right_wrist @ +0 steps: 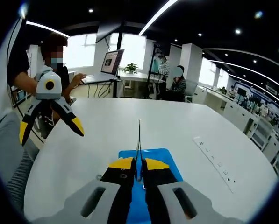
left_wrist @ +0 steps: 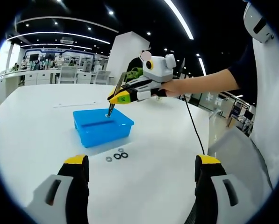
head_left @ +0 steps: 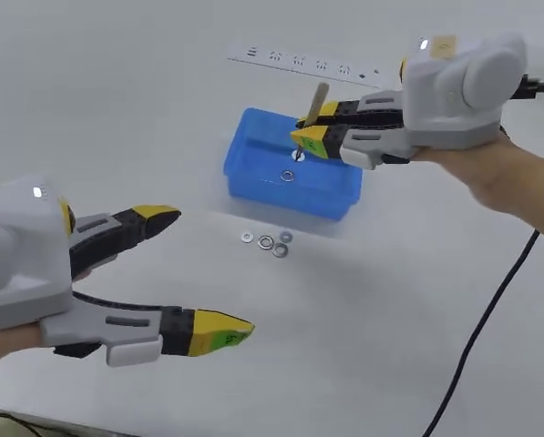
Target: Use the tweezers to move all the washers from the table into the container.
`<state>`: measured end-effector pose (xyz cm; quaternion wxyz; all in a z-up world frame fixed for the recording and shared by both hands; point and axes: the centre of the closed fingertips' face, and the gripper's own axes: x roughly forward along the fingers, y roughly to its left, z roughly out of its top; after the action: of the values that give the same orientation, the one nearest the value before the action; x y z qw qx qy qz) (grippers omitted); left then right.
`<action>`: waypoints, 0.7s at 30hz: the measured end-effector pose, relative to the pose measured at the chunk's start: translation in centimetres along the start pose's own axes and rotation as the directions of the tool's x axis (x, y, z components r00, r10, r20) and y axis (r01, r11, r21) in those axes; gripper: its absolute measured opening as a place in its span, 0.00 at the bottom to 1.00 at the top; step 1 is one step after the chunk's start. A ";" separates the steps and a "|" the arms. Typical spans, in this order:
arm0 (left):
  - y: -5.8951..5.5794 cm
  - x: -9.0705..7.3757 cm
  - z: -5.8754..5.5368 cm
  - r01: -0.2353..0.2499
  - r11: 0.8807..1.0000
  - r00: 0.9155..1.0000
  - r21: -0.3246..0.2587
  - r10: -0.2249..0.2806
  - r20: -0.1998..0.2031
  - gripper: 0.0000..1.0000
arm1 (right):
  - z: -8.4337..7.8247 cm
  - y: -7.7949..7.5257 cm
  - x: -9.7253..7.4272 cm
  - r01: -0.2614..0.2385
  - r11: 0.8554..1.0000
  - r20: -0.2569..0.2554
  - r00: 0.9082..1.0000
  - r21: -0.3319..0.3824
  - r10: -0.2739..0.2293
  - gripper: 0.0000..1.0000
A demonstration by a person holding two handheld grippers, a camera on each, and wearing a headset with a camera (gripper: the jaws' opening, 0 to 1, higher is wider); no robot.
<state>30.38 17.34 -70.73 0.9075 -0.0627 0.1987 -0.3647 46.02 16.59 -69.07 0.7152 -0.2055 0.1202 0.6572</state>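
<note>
The blue container [head_left: 253, 168] stands mid-table, with one washer [head_left: 287, 176] lying inside it. My right gripper [head_left: 312, 137] hovers over the container, shut on the tweezers [head_left: 315, 107], which point down into it. A small washer [head_left: 297, 157] sits at the tweezers' tip. Several washers [head_left: 267, 242] lie together on the table just in front of the container. My left gripper [head_left: 203, 273] is open and holds nothing, low on the near left. From the left gripper view I see the container [left_wrist: 102, 126], the washers [left_wrist: 117, 155] and the tweezers [left_wrist: 115, 95].
A white power strip [head_left: 299, 64] lies behind the container. A black cable [head_left: 490, 309] trails from the right gripper across the table's right side. People sit at a desk beyond the table [right_wrist: 111, 126] in the right gripper view.
</note>
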 end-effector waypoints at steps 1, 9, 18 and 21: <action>0.0 0.0 0.1 0.000 1.000 1.000 0.001 0.000 -0.001 0.99 | -0.2 -0.1 0.1 0.001 1.000 -0.002 1.000 0.003 -0.001 0.08; 0.7 0.0 0.1 -0.011 1.000 1.000 0.001 0.011 -0.022 0.99 | -2.1 -0.9 1.4 -0.005 0.999 -0.019 1.000 0.036 0.006 0.08; 0.9 0.0 -0.1 -0.024 1.000 0.999 -0.017 0.023 -0.029 0.99 | -3.9 -0.8 2.0 -0.017 0.998 -0.049 0.999 0.061 0.020 0.08; 0.8 0.0 -0.2 -0.022 1.000 0.999 -0.019 0.022 -0.031 0.99 | -4.2 -0.8 2.0 -0.020 0.998 -0.057 0.998 0.065 0.024 0.09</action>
<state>30.84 17.92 -71.15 0.9076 -0.0636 0.2170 -0.3538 47.42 16.42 -73.58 0.7104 -0.1998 0.1641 0.6545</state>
